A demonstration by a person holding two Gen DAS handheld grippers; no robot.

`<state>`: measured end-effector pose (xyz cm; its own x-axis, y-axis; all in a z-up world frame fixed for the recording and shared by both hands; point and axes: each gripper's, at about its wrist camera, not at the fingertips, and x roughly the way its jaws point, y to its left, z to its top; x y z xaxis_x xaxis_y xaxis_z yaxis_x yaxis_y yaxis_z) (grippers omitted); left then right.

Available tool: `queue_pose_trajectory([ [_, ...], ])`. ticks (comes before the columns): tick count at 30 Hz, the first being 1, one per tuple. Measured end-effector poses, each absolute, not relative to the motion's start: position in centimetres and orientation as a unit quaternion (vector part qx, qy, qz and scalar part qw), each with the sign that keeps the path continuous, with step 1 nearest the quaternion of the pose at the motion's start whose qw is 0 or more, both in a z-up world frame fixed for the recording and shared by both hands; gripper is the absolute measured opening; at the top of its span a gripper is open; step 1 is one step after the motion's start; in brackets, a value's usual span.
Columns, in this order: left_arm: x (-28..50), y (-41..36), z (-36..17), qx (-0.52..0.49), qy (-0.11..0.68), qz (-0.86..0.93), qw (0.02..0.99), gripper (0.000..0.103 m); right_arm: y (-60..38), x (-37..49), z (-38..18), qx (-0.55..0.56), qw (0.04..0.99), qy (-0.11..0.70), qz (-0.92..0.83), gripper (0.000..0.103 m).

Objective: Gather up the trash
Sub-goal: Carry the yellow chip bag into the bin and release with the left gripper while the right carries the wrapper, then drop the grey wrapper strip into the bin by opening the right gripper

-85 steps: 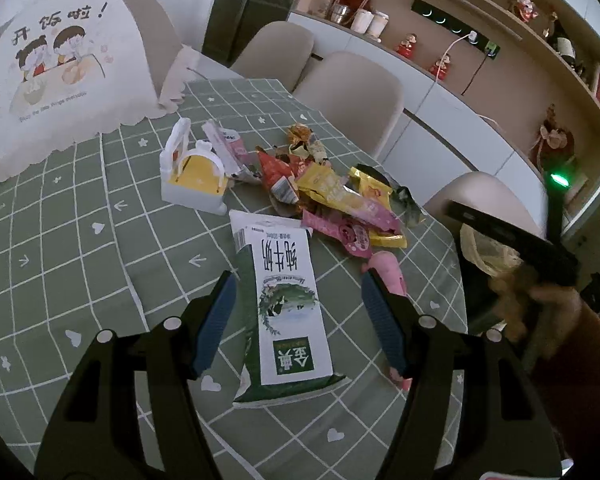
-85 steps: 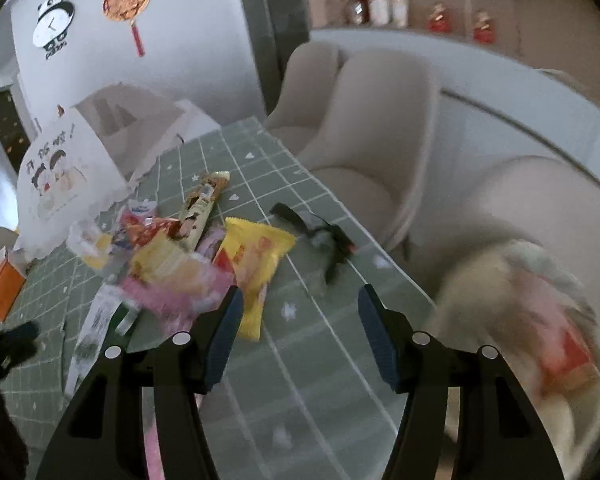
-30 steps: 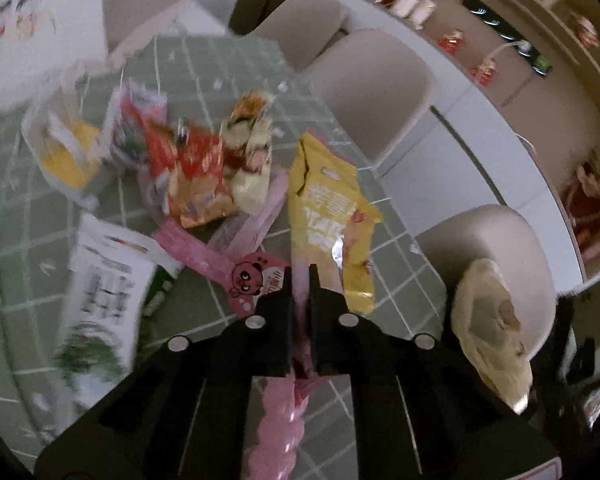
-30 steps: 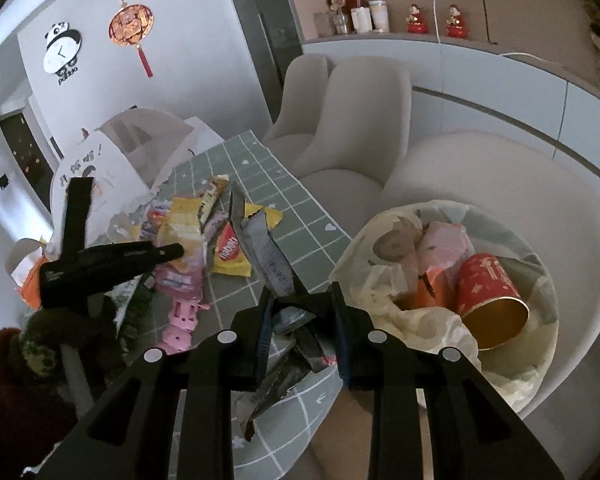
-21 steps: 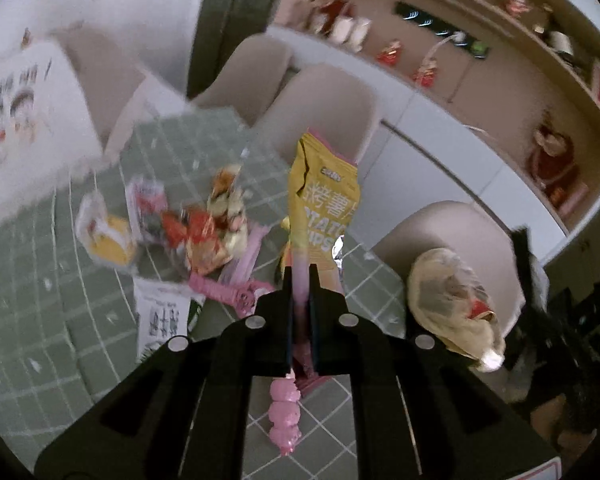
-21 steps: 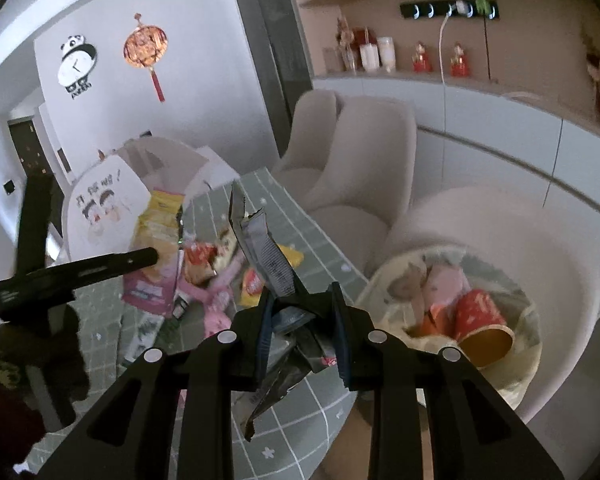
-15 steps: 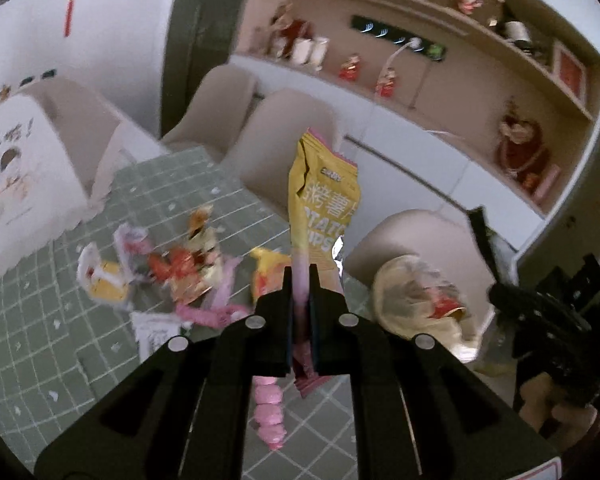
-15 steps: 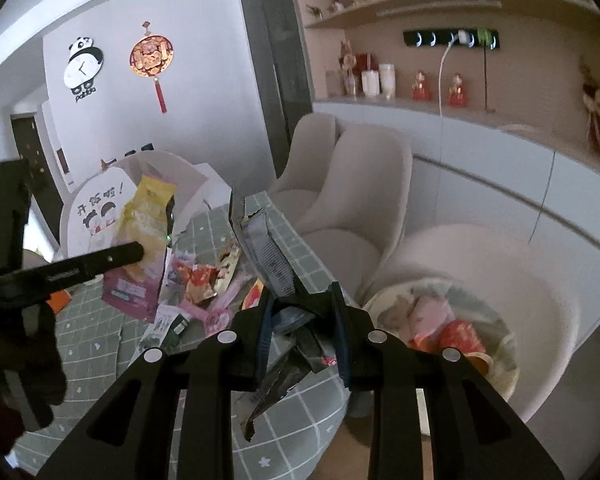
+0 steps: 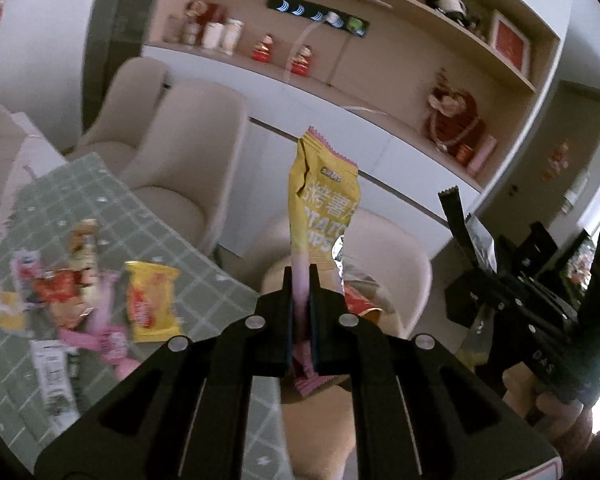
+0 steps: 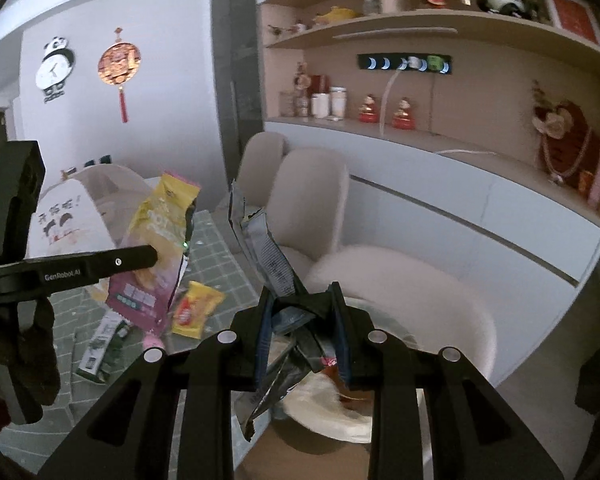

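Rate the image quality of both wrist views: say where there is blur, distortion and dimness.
Left wrist view: dim, the wrappers on the table smeared by motion blur, the held chip bag sharp, shelves bowed by the fisheye. Right wrist view: brighter and crisper, the dark wrapper readable, the trash bag below it blurred, black corners.

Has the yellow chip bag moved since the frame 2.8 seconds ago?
Yes. The yellow chip bag, then lying among the wrappers on the green tablecloth, is now lifted clear in the left gripper, up and toward the chair with the trash bag.
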<state>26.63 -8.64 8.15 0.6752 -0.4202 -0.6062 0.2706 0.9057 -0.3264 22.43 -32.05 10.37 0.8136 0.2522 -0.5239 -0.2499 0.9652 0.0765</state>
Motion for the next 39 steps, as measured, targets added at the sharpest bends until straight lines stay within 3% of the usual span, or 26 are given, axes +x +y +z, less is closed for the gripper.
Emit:
queue_pose_trajectory([
  [11,34.0,-19.1,0.7,-0.065,0.418,-0.258,0.869,0.006,-44.1,23.5,6.2,0.068,0.952,0.294,0.047,0.026],
  [21,36.9,-24.1,-6.9,0.026,0.493,-0.228,0.839,0.007,-47.5,26.2,1.7,0.105,0.934,0.34,0.044,0.026],
  [23,37.0,-23.8,-6.6,0.01,0.494,-0.239,0.836,0.021,-47.1,27.3,1.2,0.109,0.93,0.345,0.059,0.026],
  [24,37.0,-23.6,-6.2,-0.002,0.494,-0.248,0.834,0.036,-46.6,27.7,1.1,0.108,0.929,0.346,0.066,0.026],
  [25,36.9,-23.3,-5.6,-0.015,0.491,-0.257,0.832,0.044,-45.9,28.4,0.9,0.106,0.928,0.348,0.078,0.026],
  [28,35.7,-21.5,-3.2,-0.033,0.466,-0.26,0.845,0.051,-43.8,30.3,0.4,0.103,0.923,0.352,0.114,0.026],
  [34,33.3,-15.0,1.5,-0.079,0.408,-0.189,0.89,0.053,-36.7,34.5,-1.5,0.091,0.901,0.369,0.211,0.026],
  [39,31.4,-8.0,2.3,-0.123,0.4,-0.101,0.903,0.055,-31.4,37.7,-6.5,0.032,0.858,0.453,0.241,0.026],
])
